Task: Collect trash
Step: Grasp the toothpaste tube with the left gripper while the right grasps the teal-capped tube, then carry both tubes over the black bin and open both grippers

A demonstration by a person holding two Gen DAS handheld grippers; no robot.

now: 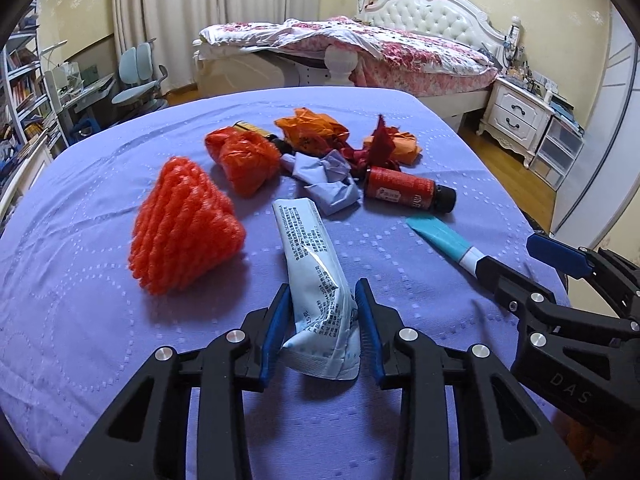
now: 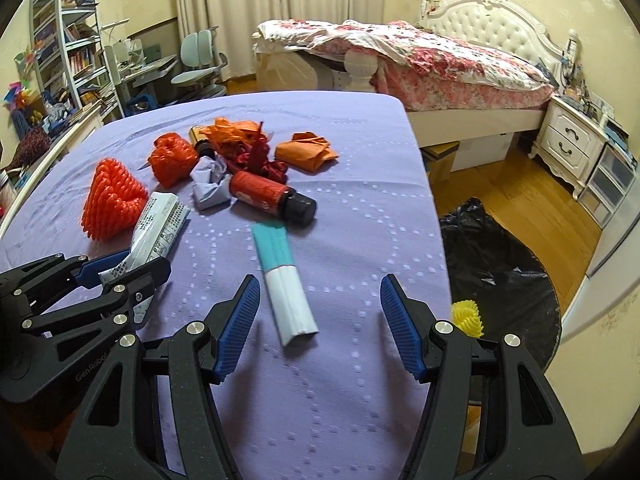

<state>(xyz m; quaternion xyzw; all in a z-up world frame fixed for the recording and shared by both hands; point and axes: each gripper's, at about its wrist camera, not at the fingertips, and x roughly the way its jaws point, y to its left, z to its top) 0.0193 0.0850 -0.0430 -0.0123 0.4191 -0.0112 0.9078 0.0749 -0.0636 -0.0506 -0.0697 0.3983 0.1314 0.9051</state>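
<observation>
Pale-blue foil packet [image 1: 316, 280], just left of the teal-and-white tube [image 2: 284, 284], sits clamped in your left gripper [image 1: 322, 332], ready to lift. Right of it, your right gripper [image 2: 320, 320] stands apart, straddling that tube for the black trash bag [image 2: 500, 272] beyond.

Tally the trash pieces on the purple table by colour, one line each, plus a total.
Red or orange: 6, namely foam net, plastic bag, orange wrapper, orange paper, dark red scraps, red bottle
Pale blue or white: 2, sachet, crumpled paper
Teal and white: 1, packet
Brown: 1, bottle
Total: 10
</observation>
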